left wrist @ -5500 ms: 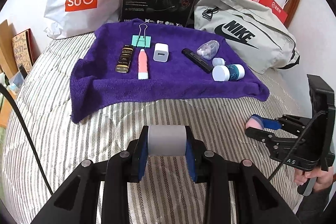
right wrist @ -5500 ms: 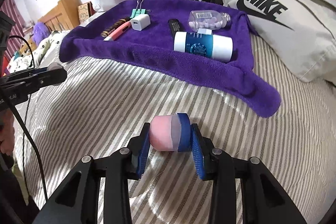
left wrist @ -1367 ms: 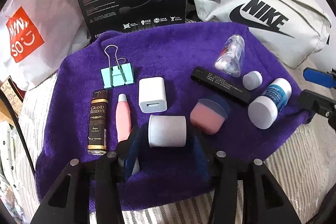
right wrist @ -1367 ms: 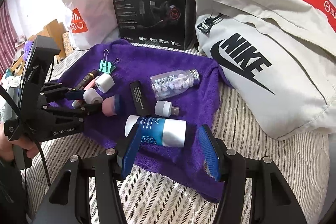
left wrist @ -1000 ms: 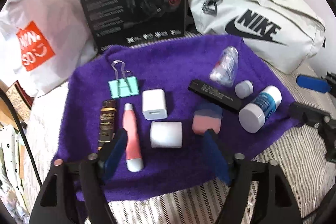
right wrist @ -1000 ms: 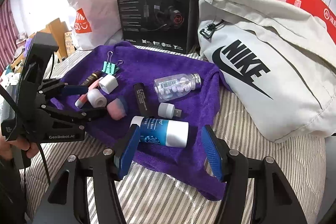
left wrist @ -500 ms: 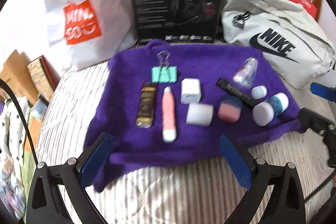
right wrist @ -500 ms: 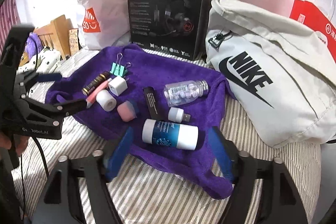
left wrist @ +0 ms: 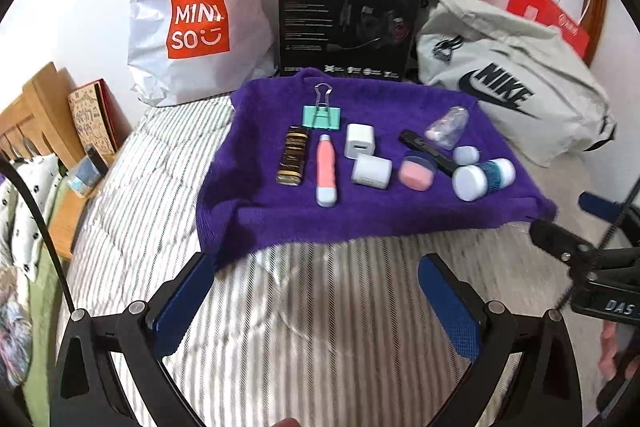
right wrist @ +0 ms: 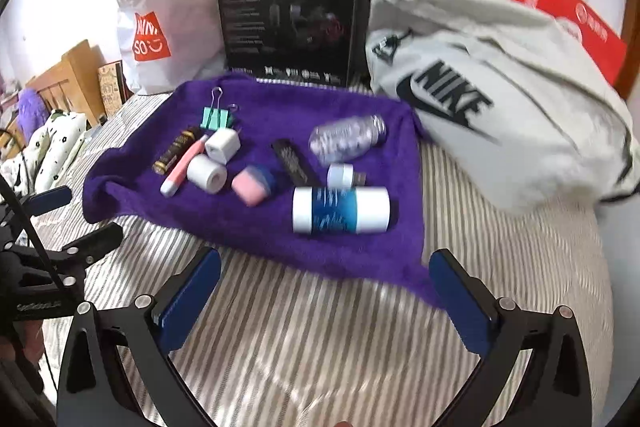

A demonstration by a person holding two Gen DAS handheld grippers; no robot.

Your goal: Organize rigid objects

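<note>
Both views are bright, with even, soft daylight and only weak shadows. The fisheye lens bends straight lines strongly, and a black rim closes the corners. The left wrist view is mostly sharp, with smear at 3 o'clock. The right wrist view has motion blur everywhere, strongest at 2 o'clock.

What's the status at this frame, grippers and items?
Left gripper and right gripper wide open, jaws just opened, nothing between them. White roll and pink jar lie on purple towel. Nothing in the way.
</note>
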